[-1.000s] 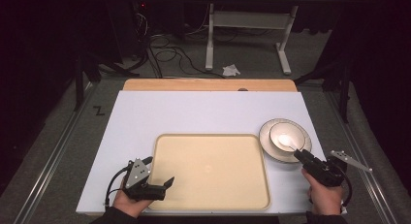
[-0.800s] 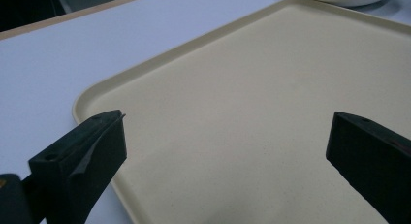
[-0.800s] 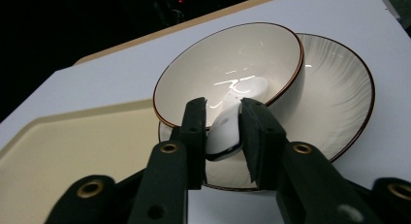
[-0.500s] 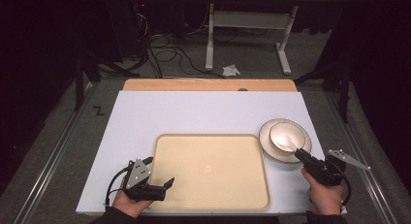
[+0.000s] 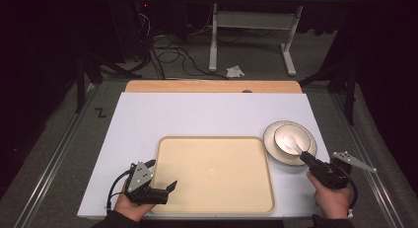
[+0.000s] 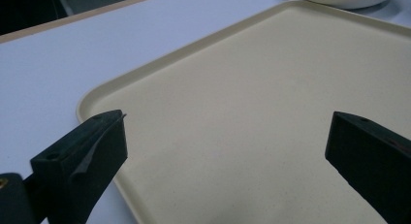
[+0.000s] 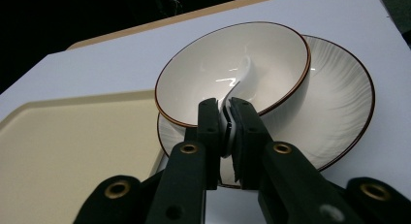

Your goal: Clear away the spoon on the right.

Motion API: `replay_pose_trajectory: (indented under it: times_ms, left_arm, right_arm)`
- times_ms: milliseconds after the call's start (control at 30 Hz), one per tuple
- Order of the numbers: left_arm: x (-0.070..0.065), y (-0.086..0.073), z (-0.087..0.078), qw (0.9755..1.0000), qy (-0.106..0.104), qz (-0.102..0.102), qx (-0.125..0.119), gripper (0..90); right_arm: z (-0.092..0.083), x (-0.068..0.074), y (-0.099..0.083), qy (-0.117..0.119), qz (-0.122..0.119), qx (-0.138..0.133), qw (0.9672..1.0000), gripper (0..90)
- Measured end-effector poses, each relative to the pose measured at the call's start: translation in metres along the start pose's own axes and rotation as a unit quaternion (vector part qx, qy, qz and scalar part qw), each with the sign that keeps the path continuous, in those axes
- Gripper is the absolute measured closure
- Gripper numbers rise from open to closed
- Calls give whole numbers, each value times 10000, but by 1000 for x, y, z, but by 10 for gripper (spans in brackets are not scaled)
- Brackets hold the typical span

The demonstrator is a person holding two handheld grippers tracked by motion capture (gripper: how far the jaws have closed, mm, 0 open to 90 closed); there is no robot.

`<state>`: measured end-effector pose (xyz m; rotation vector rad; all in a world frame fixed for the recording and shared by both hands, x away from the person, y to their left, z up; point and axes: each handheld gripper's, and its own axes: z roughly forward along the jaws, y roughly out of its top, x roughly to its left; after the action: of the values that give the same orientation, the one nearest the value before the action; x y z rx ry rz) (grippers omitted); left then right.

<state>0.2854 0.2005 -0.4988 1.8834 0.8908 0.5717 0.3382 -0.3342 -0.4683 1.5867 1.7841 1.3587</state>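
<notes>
High overhead, gripper views close — tray (image 5: 215, 173) shared

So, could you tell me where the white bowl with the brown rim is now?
In the high view, the white brown-rimmed bowl sits on a white plate at the table's right, beside the beige tray.

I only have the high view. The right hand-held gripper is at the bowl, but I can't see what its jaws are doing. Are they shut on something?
Observer: Yes. The right hand-held gripper is shut on the handle of a white spoon that lies in the bowl.
Operator: Is the bowl on the table?
Observer: No, it sits on a ribbed plate with a dark rim.
Operator: And the left one?
Observer: The left hand-held gripper is open, its jaws wide apart over the near corner of the bare tray.
</notes>
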Motion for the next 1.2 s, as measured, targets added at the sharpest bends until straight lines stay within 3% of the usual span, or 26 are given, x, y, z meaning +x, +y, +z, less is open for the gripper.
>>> replay_pose_trajectory:
  times_ms: [300,733,1200]
  left_arm:
    - [0,0,0,10000,17,-8,-15,21]
    - [1,0,-1,10000,42,-25,-47,16]
    - [2,0,-2,9998,108,-77,-120,2]
  right_arm:
    - [-1,2,1,8,-179,-17,9998,866]
    - [-8,8,3,-71,-516,-273,9983,867]
    - [-19,20,6,-37,-870,-728,9935,868]
